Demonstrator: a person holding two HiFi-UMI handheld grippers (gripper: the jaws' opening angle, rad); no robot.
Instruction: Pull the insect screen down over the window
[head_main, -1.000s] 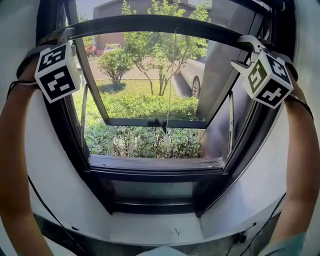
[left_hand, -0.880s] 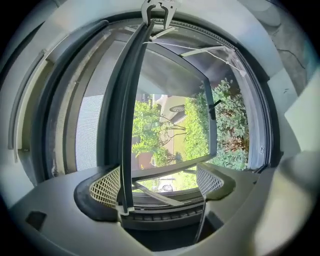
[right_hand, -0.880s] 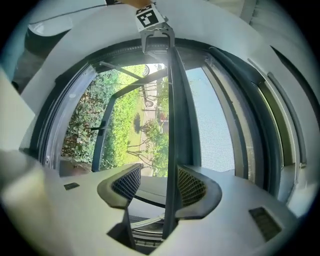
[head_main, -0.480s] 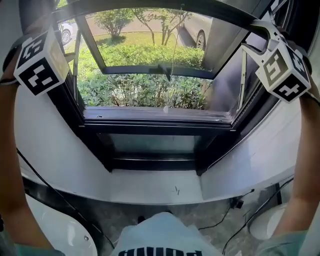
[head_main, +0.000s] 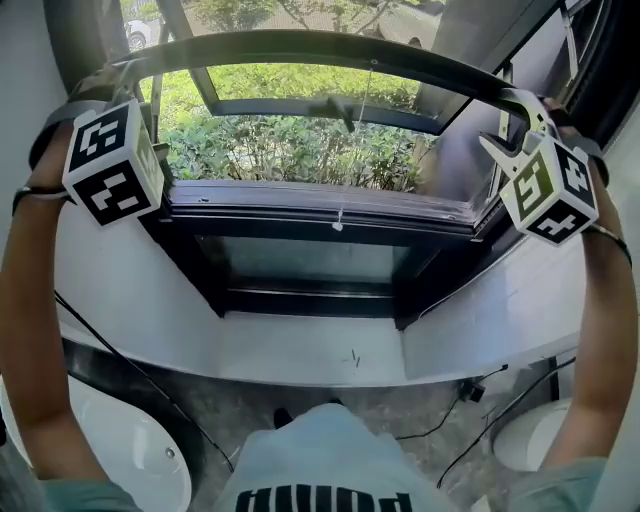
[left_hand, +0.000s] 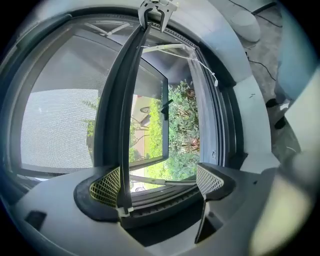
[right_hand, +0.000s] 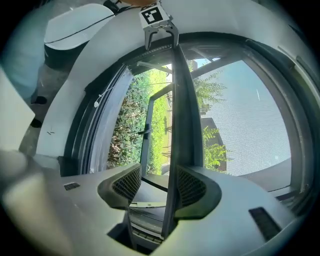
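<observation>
Two tools are held up at the ends of a dark bottom bar before an open window. The insect screen hangs only over the top part, and its bar lies well above the window sill, so most of the opening is uncovered. An even downward pull at both ends is judged best, so that the bar is kept level with the sill. Above the sill's left end, the left tool is spread wide, with the bar against one pad only. Above the right end, the right tool is likewise spread, one pad touched.
</observation>
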